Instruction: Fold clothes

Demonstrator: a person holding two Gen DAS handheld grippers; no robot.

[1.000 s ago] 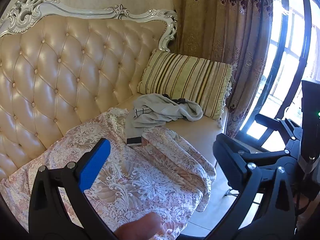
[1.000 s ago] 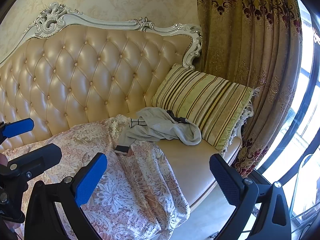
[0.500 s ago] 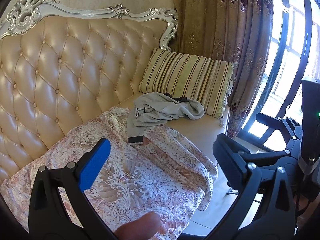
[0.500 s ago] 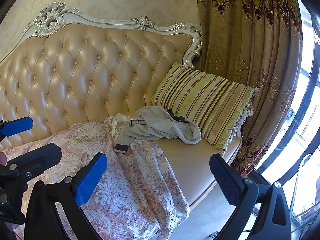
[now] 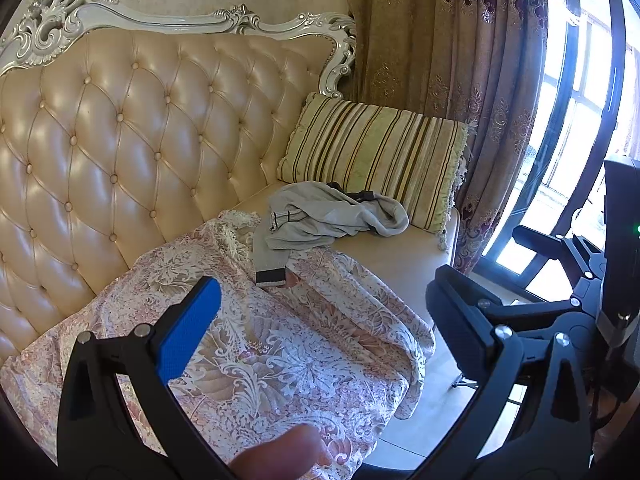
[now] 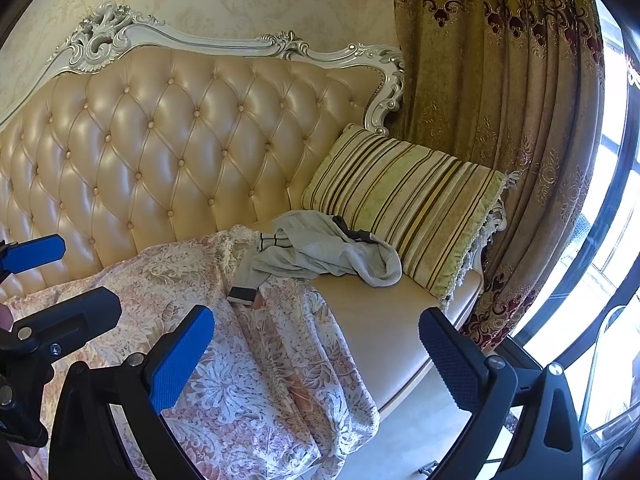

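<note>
On a cream tufted sofa (image 6: 168, 152), against a striped cushion (image 6: 404, 204), one crumpled grey garment (image 6: 320, 250) lies in a heap – the only piece of clothing in sight. Its bulk rests on the bare seat just in front of the cushion, while one sleeve with a dark cuff (image 6: 242, 295) trails toward the viewer onto a pink lace-patterned throw (image 6: 256, 360) that covers the near part of the seat and hangs over its front edge. The heap's long axis runs roughly from the cuff back and to the right, toward the cushion.

Two handheld grippers hover above the throw, both well short of the garment. The left gripper (image 5: 324, 320) has its fingers spread wide and empty; so does the right gripper (image 6: 316, 348). The garment lies ahead of both, slightly up and right of centre between the fingers in each view. In my judgement the trailing cuff is the nearest part to reach, and the right gripper sits closer to the garment's cushion end, the left one closer to the sleeve – though neither is clearly nearer overall
</note>
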